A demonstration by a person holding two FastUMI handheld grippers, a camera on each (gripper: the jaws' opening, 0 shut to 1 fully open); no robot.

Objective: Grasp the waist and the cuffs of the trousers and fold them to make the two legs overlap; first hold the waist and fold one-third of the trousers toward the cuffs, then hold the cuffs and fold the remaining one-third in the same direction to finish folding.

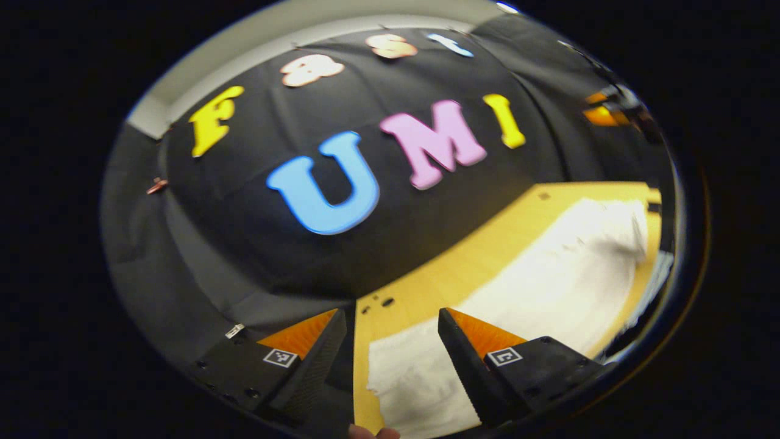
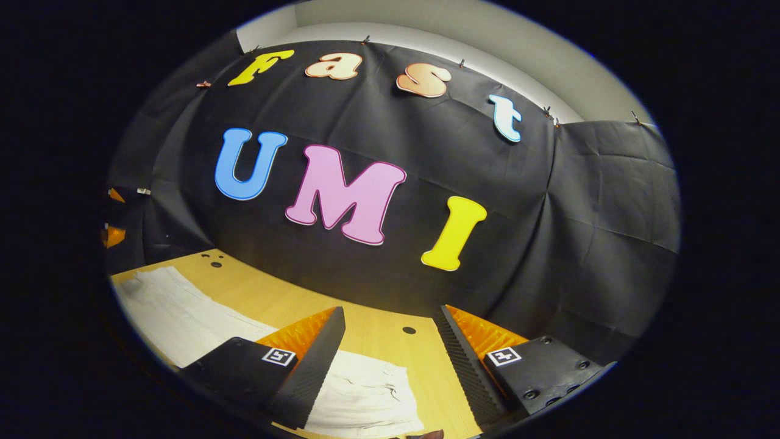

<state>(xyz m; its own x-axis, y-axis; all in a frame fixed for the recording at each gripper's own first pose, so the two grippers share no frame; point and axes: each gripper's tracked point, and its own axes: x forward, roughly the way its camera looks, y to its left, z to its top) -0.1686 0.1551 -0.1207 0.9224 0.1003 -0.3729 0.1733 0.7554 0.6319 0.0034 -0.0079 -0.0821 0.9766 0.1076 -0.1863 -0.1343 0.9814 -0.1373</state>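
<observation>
Your left gripper (image 1: 392, 341) is held above the table (image 1: 463, 262) with its jaws apart and nothing between them; the near end of the white trousers (image 1: 548, 274) lies below its fingers, and the garment stretches away to the right along the wood. Your right gripper (image 2: 390, 341) is likewise spread wide and empty, hovering over the other end of the trousers (image 2: 365, 396), which lie flat on the table (image 2: 378, 335).
</observation>
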